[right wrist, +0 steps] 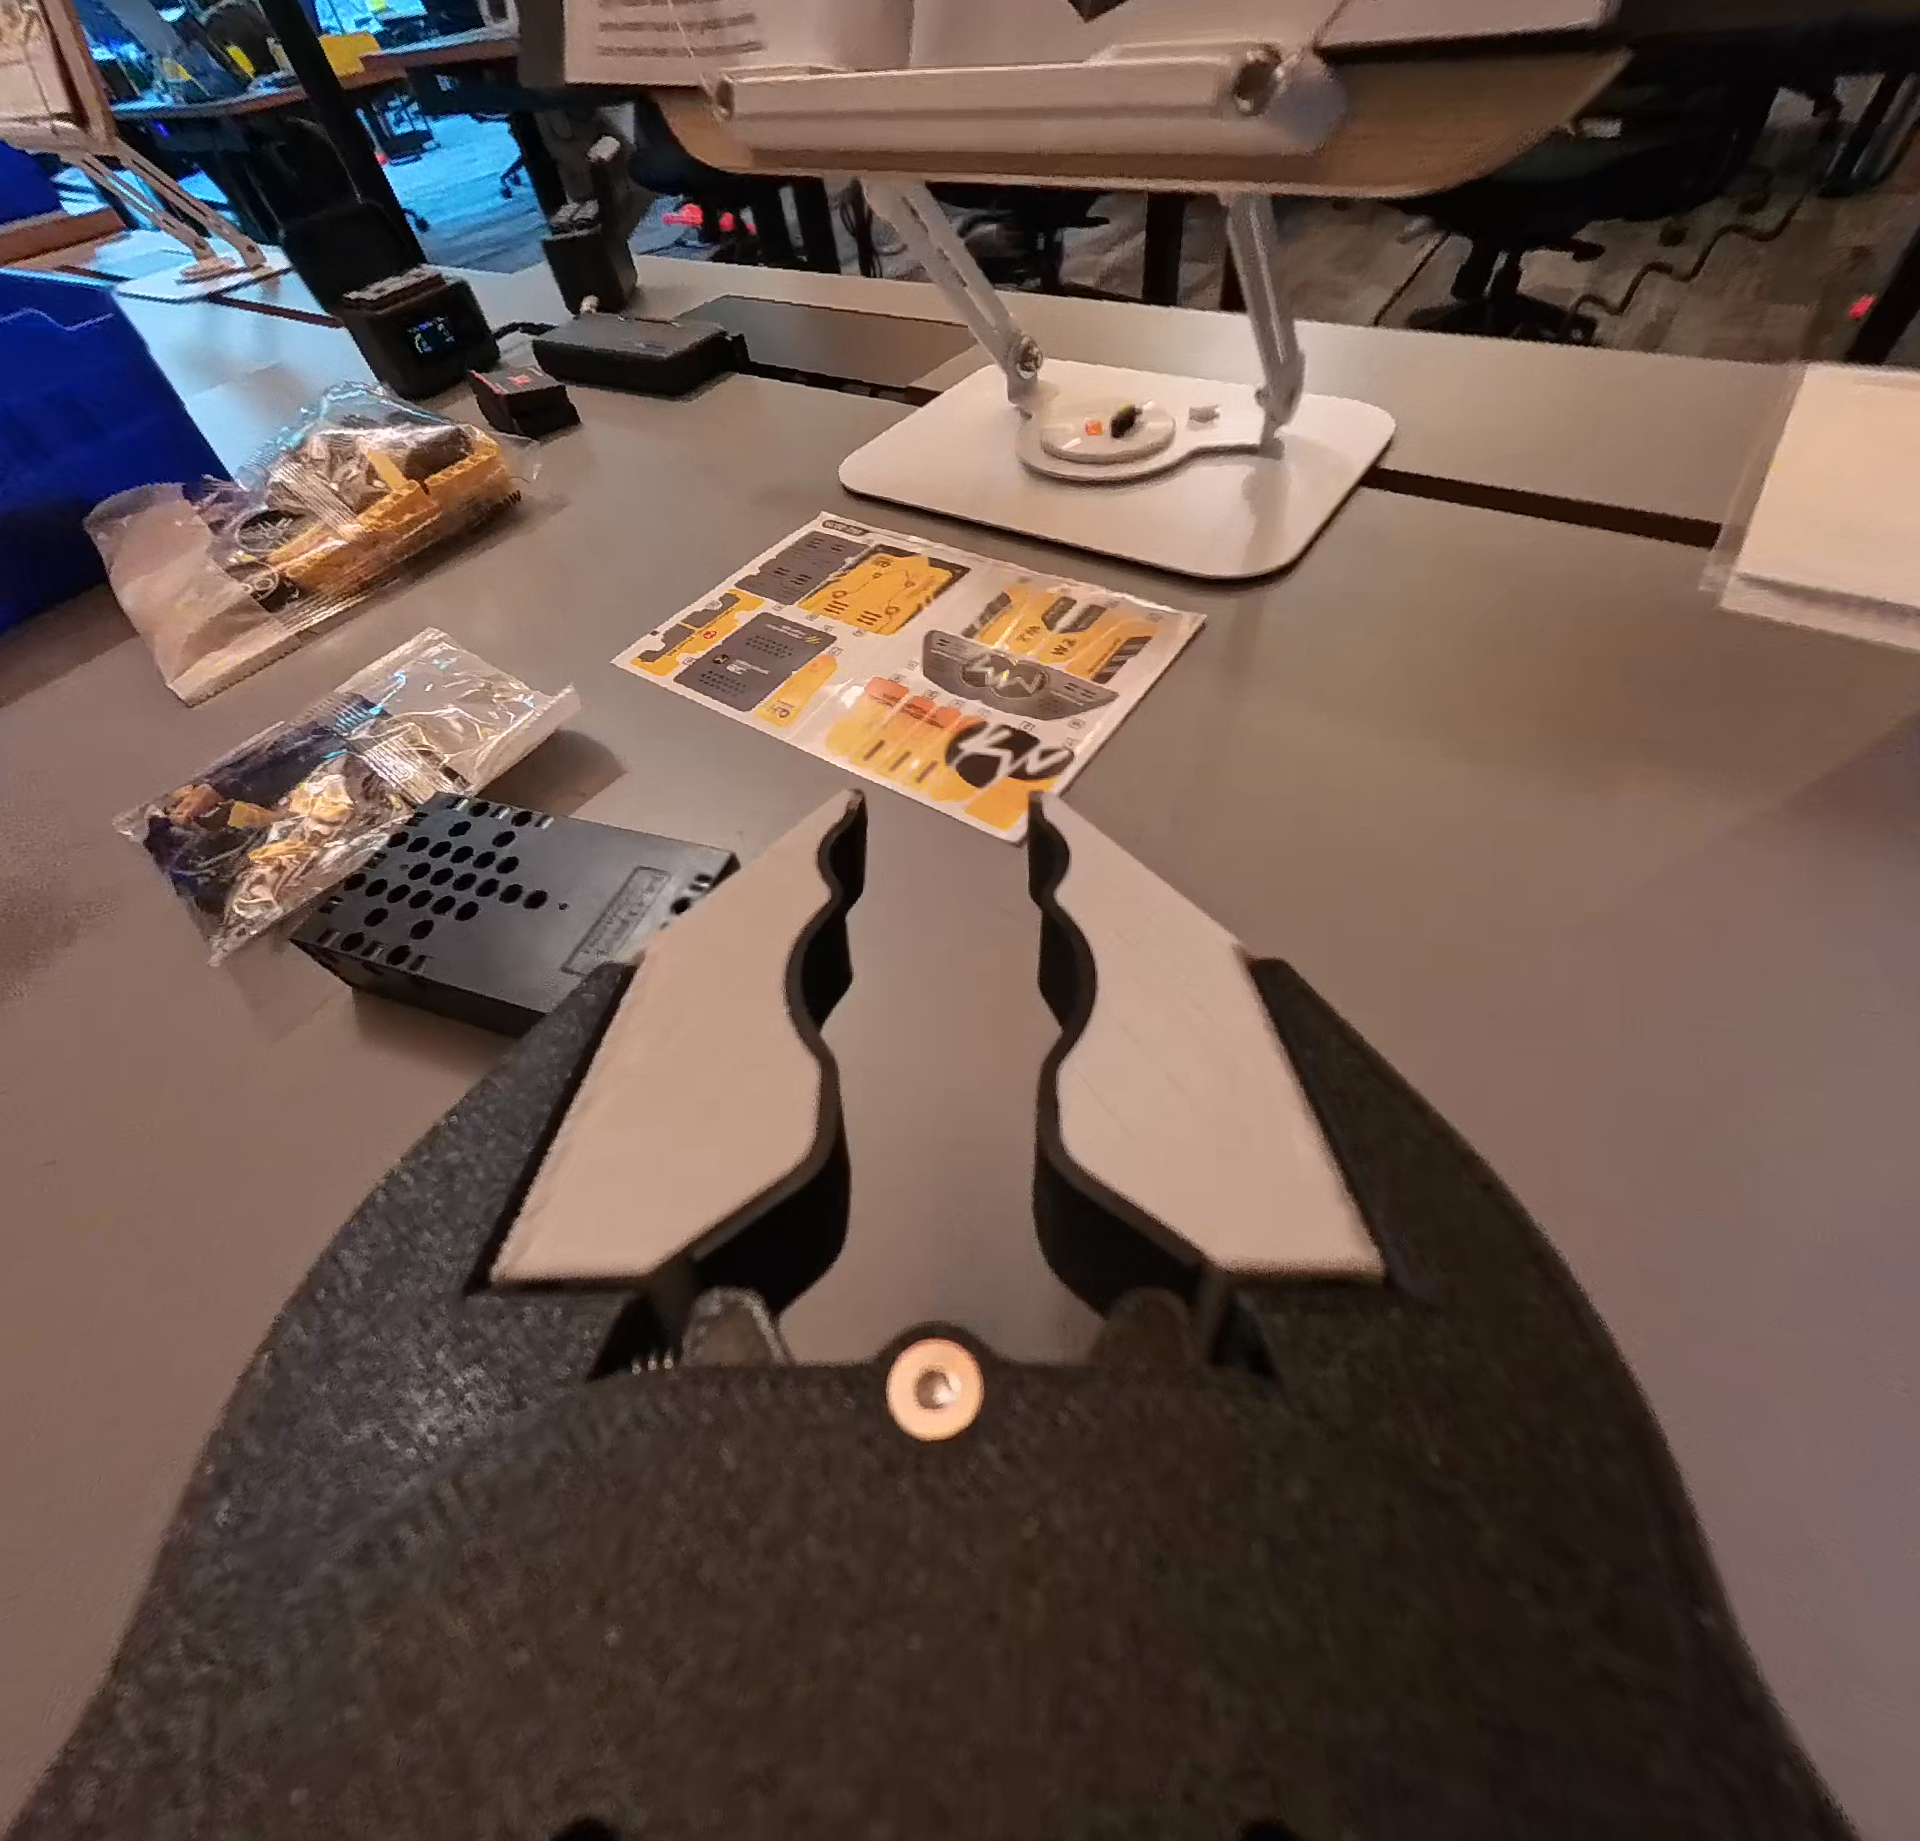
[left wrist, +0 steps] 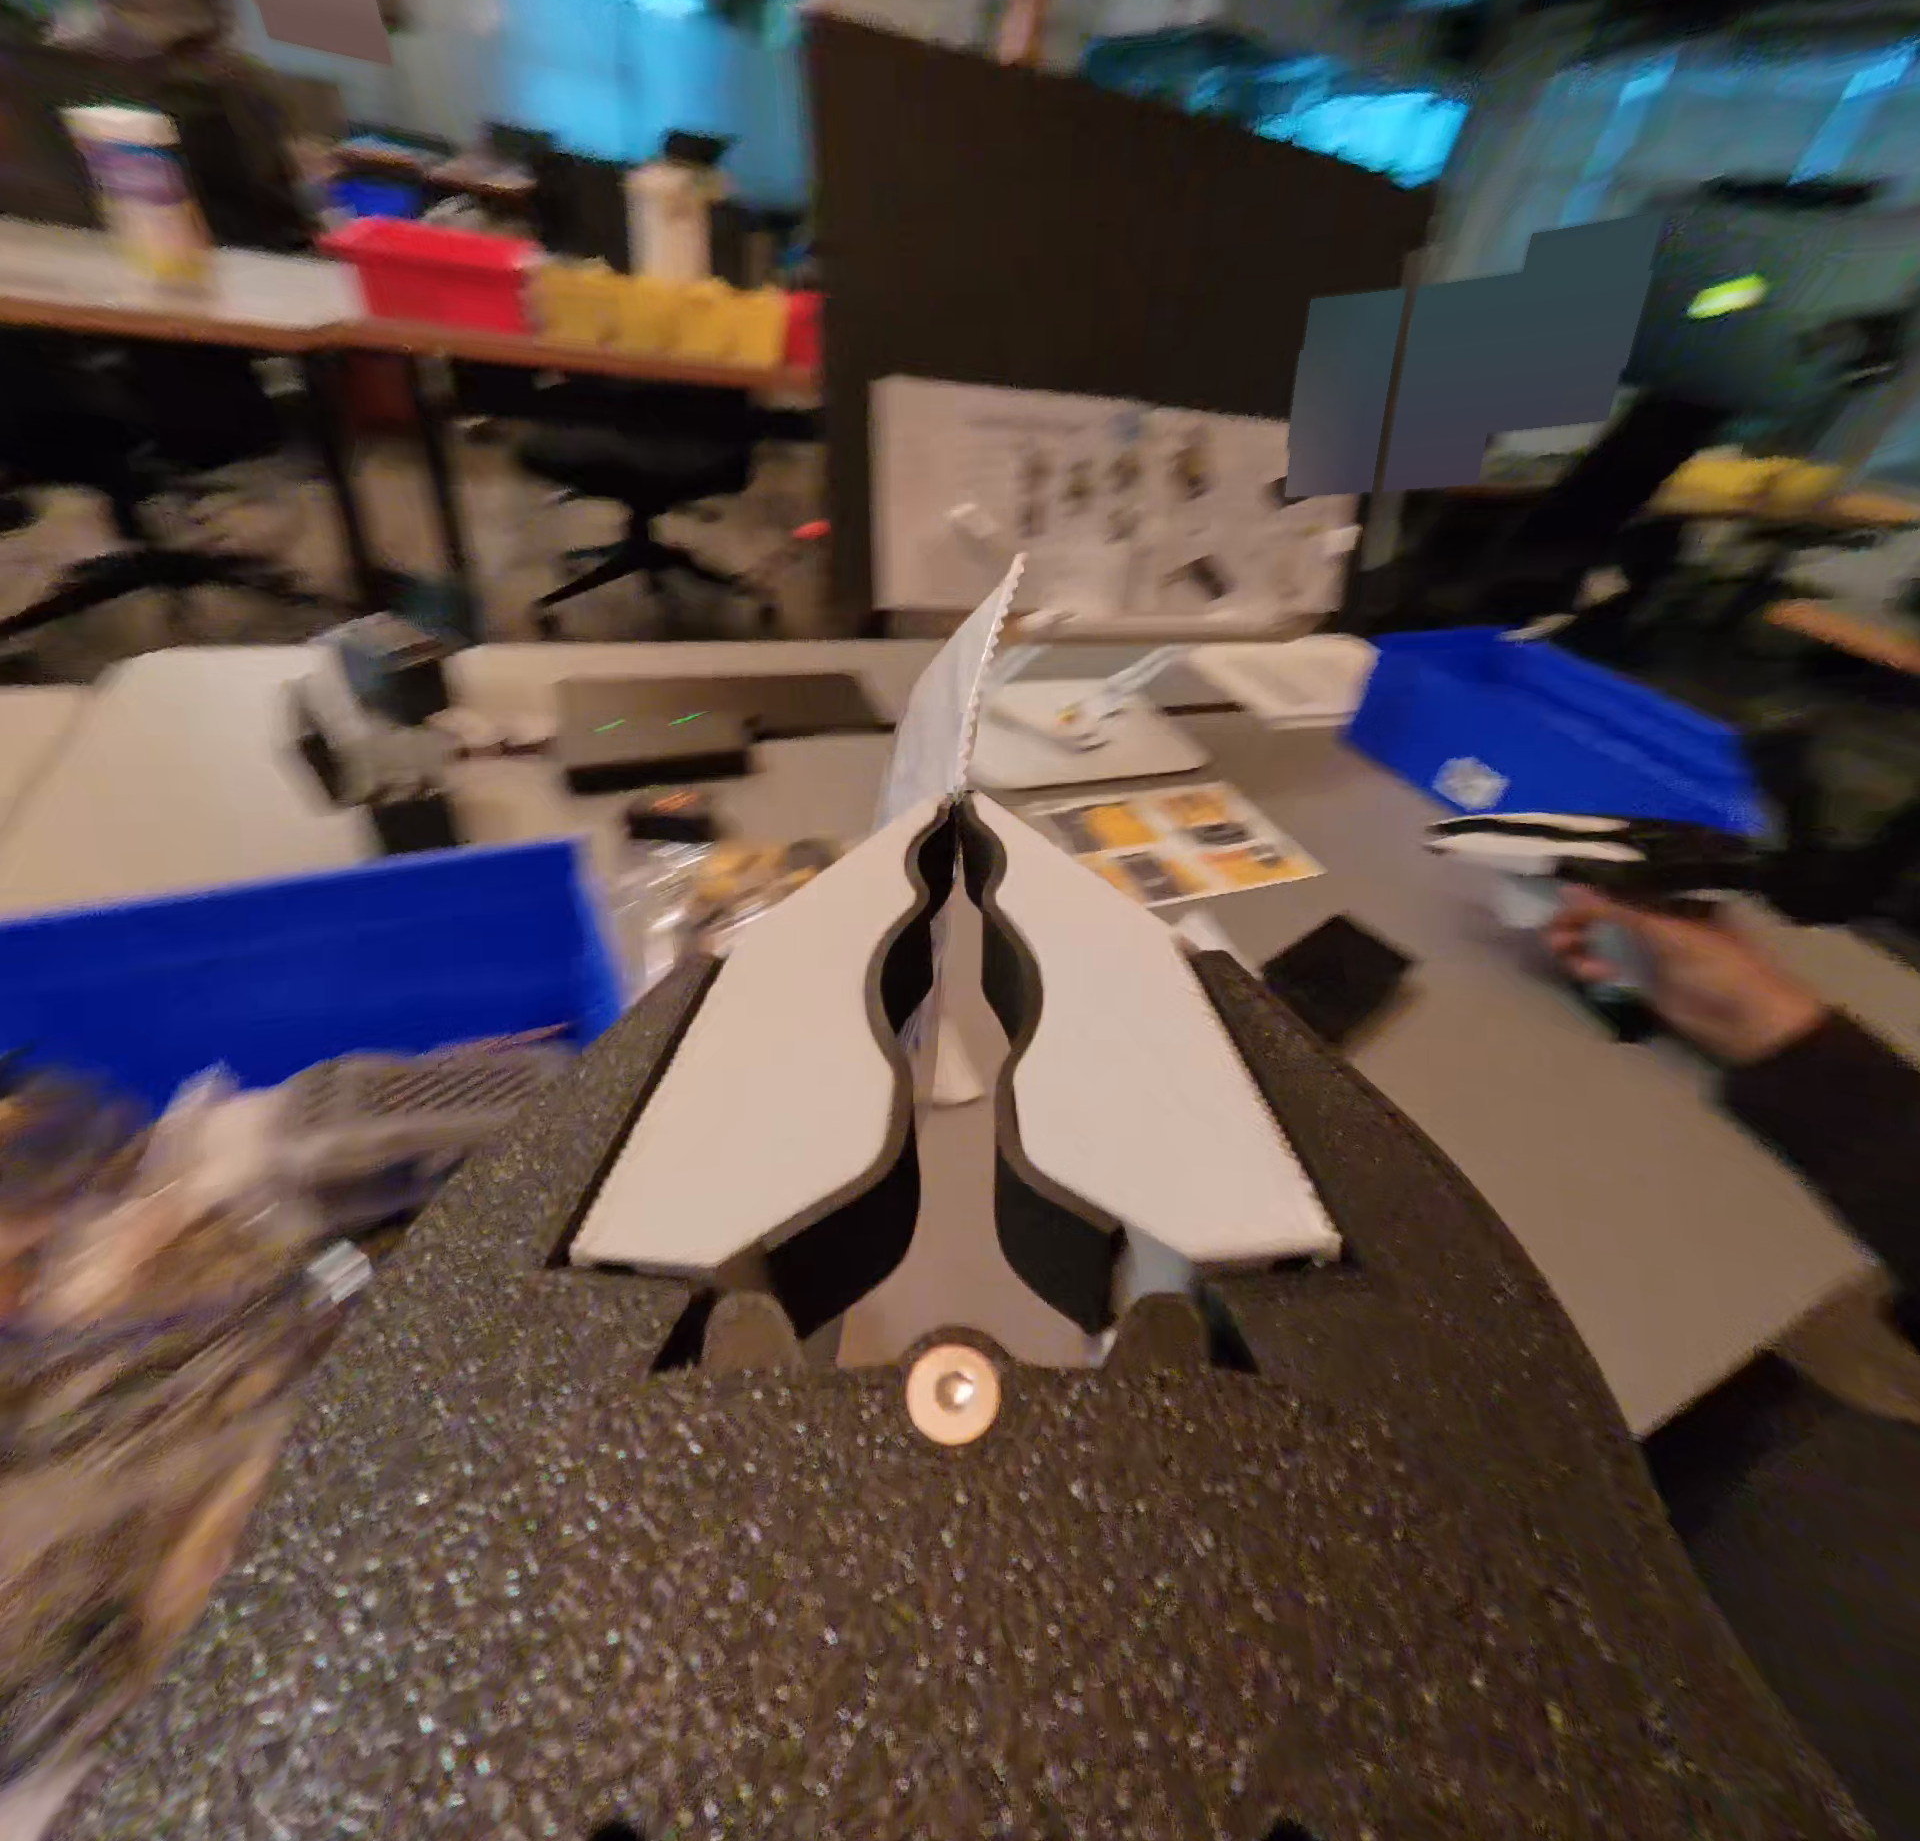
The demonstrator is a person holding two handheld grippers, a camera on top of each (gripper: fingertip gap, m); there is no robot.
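The left gripper (left wrist: 957, 804) has its tips pinched together on a thin white plastic bag (left wrist: 956, 690) with a serrated edge; the bag stands upright out of the tips, its long axis running up and away from the claw, and a strip of it also shows lower down in the gap between the fingers. Motion blur smears that whole view, so what the bag contains cannot be made out

The right gripper (right wrist: 945, 820) hovers over the grey table (right wrist: 1455, 856) with its fingers well parted and nothing between them. The sticker sheet (right wrist: 914, 669) lies flat just beyond its tips, and everything else places off that sheet: the white stand base (right wrist: 1122, 472) behind it, a black perforated box (right wrist: 499, 898) to its left and nearer the claw, a clear bag of parts (right wrist: 332, 783) touching that box, and a second clear bag with yellow pieces (right wrist: 312, 534) farther back on the left. The stand's top is cut off by the frame edge
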